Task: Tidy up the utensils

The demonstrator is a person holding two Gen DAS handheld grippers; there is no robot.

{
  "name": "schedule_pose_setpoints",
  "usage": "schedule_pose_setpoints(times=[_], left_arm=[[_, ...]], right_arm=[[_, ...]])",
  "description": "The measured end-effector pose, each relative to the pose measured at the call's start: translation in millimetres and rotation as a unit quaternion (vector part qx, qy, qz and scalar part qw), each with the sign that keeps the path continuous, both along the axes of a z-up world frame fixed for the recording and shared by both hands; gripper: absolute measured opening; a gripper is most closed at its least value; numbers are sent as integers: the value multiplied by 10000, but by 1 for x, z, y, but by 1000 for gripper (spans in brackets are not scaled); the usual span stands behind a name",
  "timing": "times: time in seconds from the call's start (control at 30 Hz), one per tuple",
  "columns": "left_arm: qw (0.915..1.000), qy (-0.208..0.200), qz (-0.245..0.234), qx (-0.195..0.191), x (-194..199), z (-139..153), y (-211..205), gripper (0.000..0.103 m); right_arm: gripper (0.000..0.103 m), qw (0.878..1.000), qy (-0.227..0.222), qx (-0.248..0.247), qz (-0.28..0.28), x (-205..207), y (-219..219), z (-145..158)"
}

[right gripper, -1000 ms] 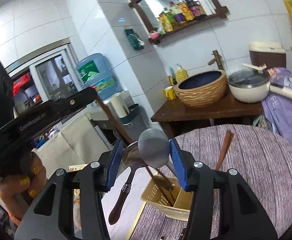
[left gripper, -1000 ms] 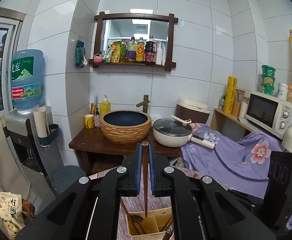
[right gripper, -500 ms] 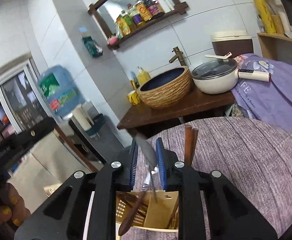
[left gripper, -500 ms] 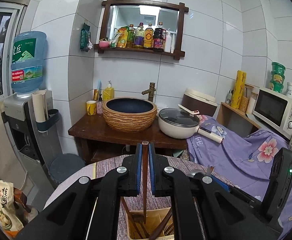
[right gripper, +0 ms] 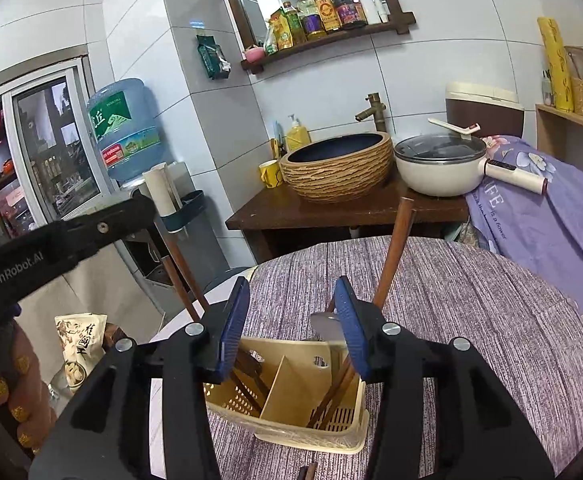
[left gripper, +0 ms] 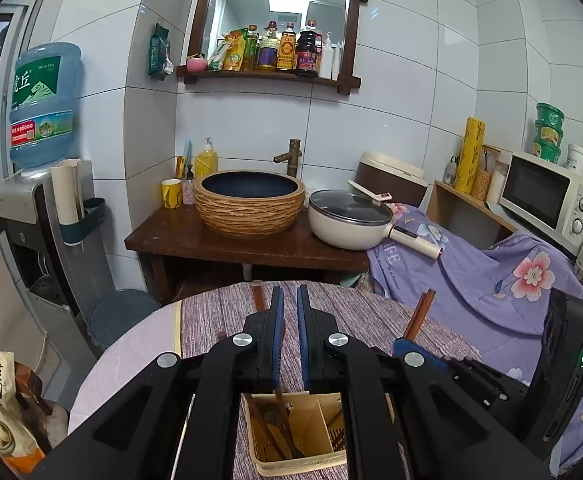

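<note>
The right gripper point(right gripper: 289, 322) hangs over the caddy point(right gripper: 287, 428), jaws opening with nothing pinched between them. The left gripper point(left gripper: 287, 330) is nearly closed and empty. Both should lift straight up, clear of the upright chopsticks point(right gripper: 393, 256). Only the right view shows a spoon point(right gripper: 325, 326) standing in the far compartment.

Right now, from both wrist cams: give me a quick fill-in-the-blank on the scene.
In the right wrist view, the tall chopsticks lean in the ___ compartment of the basket. The glass lid is ___ the white pot. The cup beside the woven basin is ___.
Missing: right; on; yellow.
</note>
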State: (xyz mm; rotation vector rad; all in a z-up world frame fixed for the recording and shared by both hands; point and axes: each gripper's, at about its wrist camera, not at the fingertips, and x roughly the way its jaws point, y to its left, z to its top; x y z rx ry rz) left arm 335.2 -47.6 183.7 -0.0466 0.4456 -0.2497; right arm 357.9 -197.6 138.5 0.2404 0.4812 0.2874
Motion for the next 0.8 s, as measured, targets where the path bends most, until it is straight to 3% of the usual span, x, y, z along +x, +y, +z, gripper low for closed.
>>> schedule_pose_setpoints(times=[0.07,0.13,0.23,0.3,0.37,0.53,0.67,0.8], left_arm=[[10000,7,-42,10,-4,-3,-1,33],[10000,-78,-29,-37,-10,-4,0,45],[9998,-171,-71,73,-19,-6,-2,46],[9997,-219,-75,45,-26,-9,-1,54],[9995,-318,-61,-24,-37,-12,2,71],[9980,-602,156,54,-70,-32,13,92],[9980,-559,240,186,-91,-68,20,97],[9987,-55,310,412,-92,-111,23,97]], right_arm=[[45,9998,-139,-96,61,-9,-2,3],[45,9995,-278,-172,25,-18,-5,5],[46,9996,-269,-68,-10,-26,-19,5],[49,9996,-242,-97,-53,-30,-30,2],[51,9995,-220,-173,-151,-34,-42,-2],[52,9979,211,-185,-584,-34,-84,-29],[52,9918,803,-372,-922,-16,-112,-67],[52,9875,1254,-419,-856,8,-118,-100]])
